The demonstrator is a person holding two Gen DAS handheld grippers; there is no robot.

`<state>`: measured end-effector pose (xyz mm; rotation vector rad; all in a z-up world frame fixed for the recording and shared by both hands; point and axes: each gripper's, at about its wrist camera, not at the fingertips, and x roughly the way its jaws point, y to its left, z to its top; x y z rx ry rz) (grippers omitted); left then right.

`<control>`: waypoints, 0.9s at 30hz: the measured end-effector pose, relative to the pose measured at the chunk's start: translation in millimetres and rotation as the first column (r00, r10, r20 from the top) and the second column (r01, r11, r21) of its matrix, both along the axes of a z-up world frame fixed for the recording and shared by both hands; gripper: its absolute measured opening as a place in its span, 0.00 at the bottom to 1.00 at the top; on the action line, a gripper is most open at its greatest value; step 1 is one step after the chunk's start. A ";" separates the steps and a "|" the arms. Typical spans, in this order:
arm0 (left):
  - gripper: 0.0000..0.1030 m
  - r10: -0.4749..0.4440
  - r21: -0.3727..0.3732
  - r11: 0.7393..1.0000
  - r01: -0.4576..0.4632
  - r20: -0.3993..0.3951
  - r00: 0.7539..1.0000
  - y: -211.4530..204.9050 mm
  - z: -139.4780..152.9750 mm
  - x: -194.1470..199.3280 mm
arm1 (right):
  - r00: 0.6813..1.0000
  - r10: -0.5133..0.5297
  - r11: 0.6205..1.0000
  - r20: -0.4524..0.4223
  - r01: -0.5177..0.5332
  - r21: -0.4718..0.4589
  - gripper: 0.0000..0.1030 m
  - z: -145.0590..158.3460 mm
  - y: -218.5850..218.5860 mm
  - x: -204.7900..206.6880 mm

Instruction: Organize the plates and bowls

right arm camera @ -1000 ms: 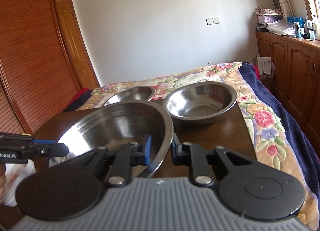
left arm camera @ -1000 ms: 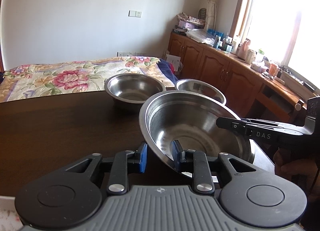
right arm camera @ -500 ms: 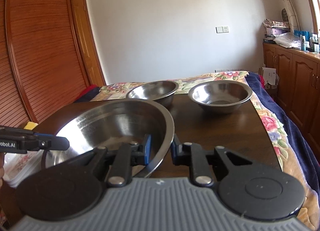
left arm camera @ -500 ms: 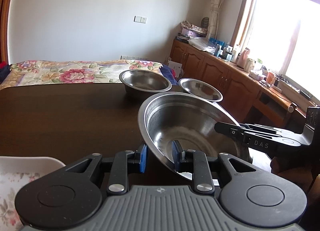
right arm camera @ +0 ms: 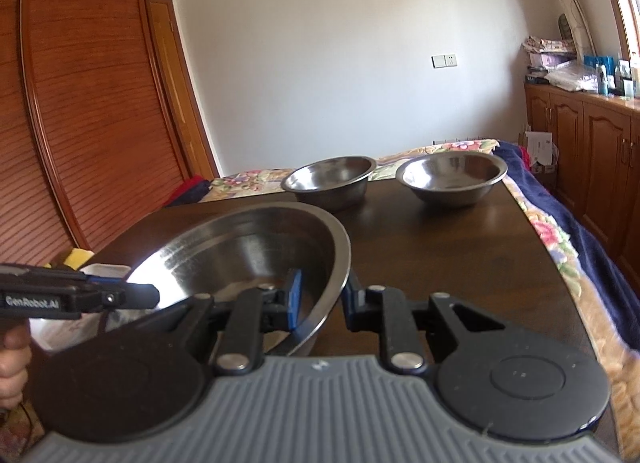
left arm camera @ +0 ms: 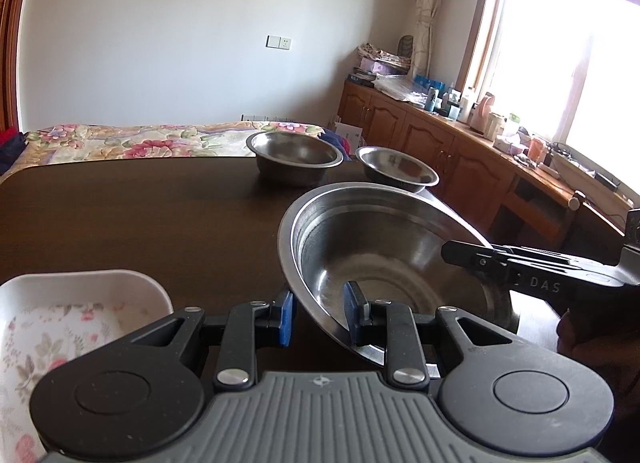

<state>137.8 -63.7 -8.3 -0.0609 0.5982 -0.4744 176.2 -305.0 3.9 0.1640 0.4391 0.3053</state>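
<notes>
Left gripper: our left gripper (left arm camera: 318, 309) sits low centre of the left wrist view, its blue pads set either side of the rim of the large steel bowl (left arm camera: 384, 255); we read that as a pinch on the rim, one pad inside, one outside.
Right gripper: our right gripper (right arm camera: 320, 301) does the same in the right wrist view, clamped across the opposite rim, so we hold this bowl from both sides.
Large bowl: it fills the lower middle of both views, tilted, above the dark table (left arm camera: 140, 215); whether its base touches the wood, we cannot tell.
Small bowls: two smaller steel bowls, left bowl (right arm camera: 328, 181) and right bowl (right arm camera: 452, 177), stand apart near the table's far edge, mid-frame, not nested.
Floral dish: a white floral dish (left arm camera: 60, 319) sits at lower left of the left view, alone.
Progress: we judge it early going; nothing looks stacked yet.
Left to do: set this bowl down, nest the smaller two, then deal with the dish.
</notes>
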 end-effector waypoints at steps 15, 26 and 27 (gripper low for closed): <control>0.25 0.023 0.025 0.999 -0.023 0.013 1.000 12.3 -5.1 -15.1 | 1.000 0.003 1.000 -0.028 -0.002 0.029 0.23 -11.3 10.4 -14.4; 0.25 0.035 0.030 0.999 -0.035 0.010 0.999 18.3 -7.4 -17.1 | 1.000 0.012 1.000 -0.025 -0.012 0.016 0.23 -8.4 15.5 -17.6; 0.25 0.036 0.031 0.999 -0.036 0.010 0.999 17.8 -7.3 -16.9 | 1.000 0.013 1.000 -0.025 -0.012 0.014 0.23 -8.6 15.9 -17.8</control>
